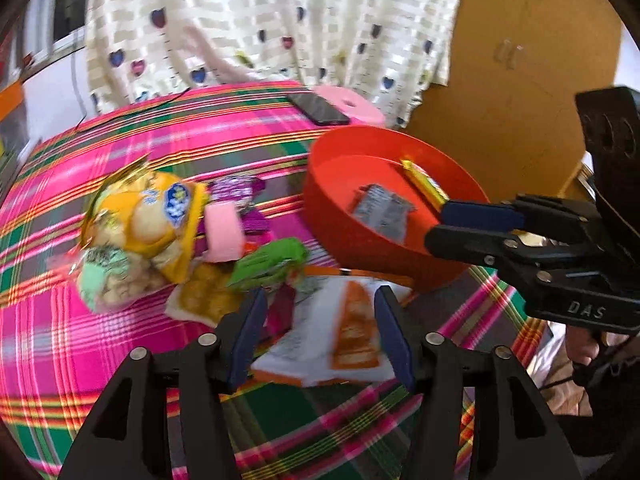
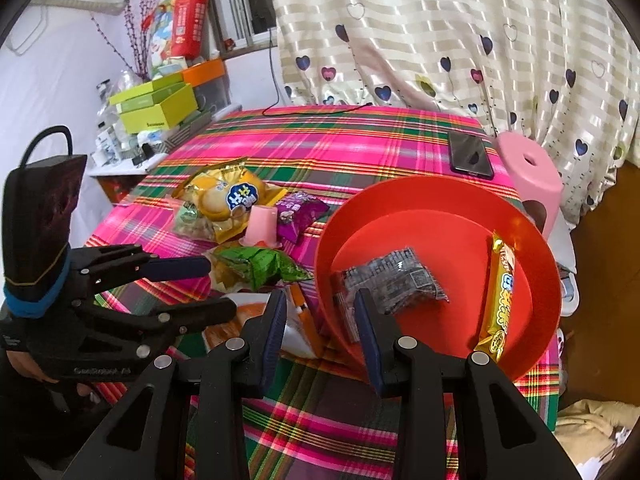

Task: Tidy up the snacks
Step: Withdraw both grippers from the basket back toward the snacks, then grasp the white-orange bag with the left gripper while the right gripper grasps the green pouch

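A red bowl (image 2: pixel 440 196) (image 1: pixel 360 140) sits on the plaid tablecloth and holds a grey packet (image 2: pixel 392 280) (image 1: pixel 380 210) and a yellow bar (image 2: pixel 498 304) (image 1: pixel 424 182). To its left lies a pile of snacks: a yellow biscuit bag (image 2: pixel 224 196) (image 1: pixel 152 208), a pink jelly cup (image 2: pixel 262 226) (image 1: pixel 224 232), a purple packet (image 2: pixel 298 210), a green packet (image 2: pixel 260 264) (image 1: pixel 268 260) and a white-orange packet (image 1: pixel 340 332). My left gripper (image 1: pixel 320 332) is open over the white-orange packet. My right gripper (image 2: pixel 320 316) is open, its jaws either side of the bowl's near rim.
A black phone (image 2: pixel 470 154) lies at the far right of the table, next to a pink stool (image 2: pixel 528 172). Green boxes (image 2: pixel 160 104) and clutter stand on a shelf at the left. A heart-patterned curtain (image 2: pixel 440 32) hangs behind.
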Demonstrator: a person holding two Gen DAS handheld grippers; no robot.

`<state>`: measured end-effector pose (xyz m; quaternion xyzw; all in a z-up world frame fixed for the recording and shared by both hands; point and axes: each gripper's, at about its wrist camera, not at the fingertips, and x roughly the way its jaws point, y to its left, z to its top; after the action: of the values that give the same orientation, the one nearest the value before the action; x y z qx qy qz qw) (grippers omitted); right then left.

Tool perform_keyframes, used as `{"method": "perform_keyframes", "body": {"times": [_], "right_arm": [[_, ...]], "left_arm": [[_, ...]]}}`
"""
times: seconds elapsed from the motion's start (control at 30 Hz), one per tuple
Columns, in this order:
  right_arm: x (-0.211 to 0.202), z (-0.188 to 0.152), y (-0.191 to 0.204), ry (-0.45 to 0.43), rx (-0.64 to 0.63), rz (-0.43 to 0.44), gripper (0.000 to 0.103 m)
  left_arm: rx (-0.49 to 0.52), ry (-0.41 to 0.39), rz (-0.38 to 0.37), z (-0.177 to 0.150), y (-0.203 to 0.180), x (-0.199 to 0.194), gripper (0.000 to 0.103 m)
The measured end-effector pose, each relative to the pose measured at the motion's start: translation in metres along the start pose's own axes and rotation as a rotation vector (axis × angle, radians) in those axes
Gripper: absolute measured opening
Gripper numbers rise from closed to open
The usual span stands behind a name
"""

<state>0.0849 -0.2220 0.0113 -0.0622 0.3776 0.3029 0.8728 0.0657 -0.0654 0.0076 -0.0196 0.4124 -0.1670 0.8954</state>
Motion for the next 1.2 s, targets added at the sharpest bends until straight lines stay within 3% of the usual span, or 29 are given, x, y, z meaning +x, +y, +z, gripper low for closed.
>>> {"method": "perform_keyframes", "body": {"times": [0.2, 0.47, 0.8, 1.2], "right_arm": [[-0.003, -0.003, -0.005, -0.006, 0.019, -0.009, 0.033], [-0.005, -0.005, -0.01, -0.005, 0.028, -0.01, 0.033], [-0.007, -0.006, -0.011, -0.008, 0.029, -0.011, 0.033], [-0.004, -0.001, -0.001, -0.002, 0.007, 0.003, 0.033]], "left_arm": [[0.053, 0.08, -0.007, -0.002, -0.011, 0.024, 0.059], [0.025, 0.13, -0.004, -0.01, -0.004, 0.042, 0.059], [0.023, 0.075, 0.01, -0.02, -0.007, 0.021, 0.048], [-0.062, -0.001, 0.04, -0.034, 0.019, -0.024, 0.047]]}}
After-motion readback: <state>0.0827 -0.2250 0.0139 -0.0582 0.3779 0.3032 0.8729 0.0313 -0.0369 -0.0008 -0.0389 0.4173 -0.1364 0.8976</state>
